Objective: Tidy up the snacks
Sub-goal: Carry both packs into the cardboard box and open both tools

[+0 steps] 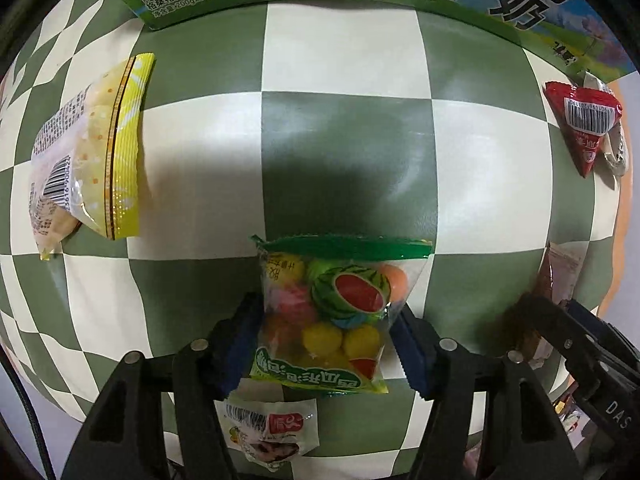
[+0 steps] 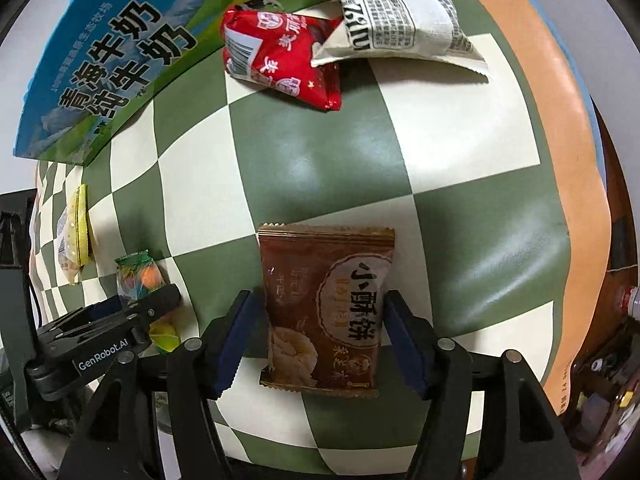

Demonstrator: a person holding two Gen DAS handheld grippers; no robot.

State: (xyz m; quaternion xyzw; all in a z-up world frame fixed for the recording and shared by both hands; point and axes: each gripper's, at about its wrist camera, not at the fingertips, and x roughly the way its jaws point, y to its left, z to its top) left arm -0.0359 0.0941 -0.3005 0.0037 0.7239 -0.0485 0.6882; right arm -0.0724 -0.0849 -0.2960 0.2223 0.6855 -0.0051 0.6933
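My left gripper (image 1: pixel 326 344) is shut on a clear bag of fruit-shaped candy (image 1: pixel 332 312) with a green top, held over the green-and-cream checkered table (image 1: pixel 348 140). My right gripper (image 2: pixel 322 340) is shut on a brown biscuit packet (image 2: pixel 326 308). The left gripper and candy bag (image 2: pixel 138 276) also show at the left of the right wrist view. The right gripper (image 1: pixel 576 344) shows at the right of the left wrist view.
A milk carton box (image 2: pixel 100 68) lies at the far edge. A yellow snack bag (image 1: pixel 92 152) lies left. A red triangular packet (image 2: pixel 280 56) and a white newsprint packet (image 2: pixel 396 12) lie far right. Another small packet (image 1: pixel 272 436) lies under the left gripper.
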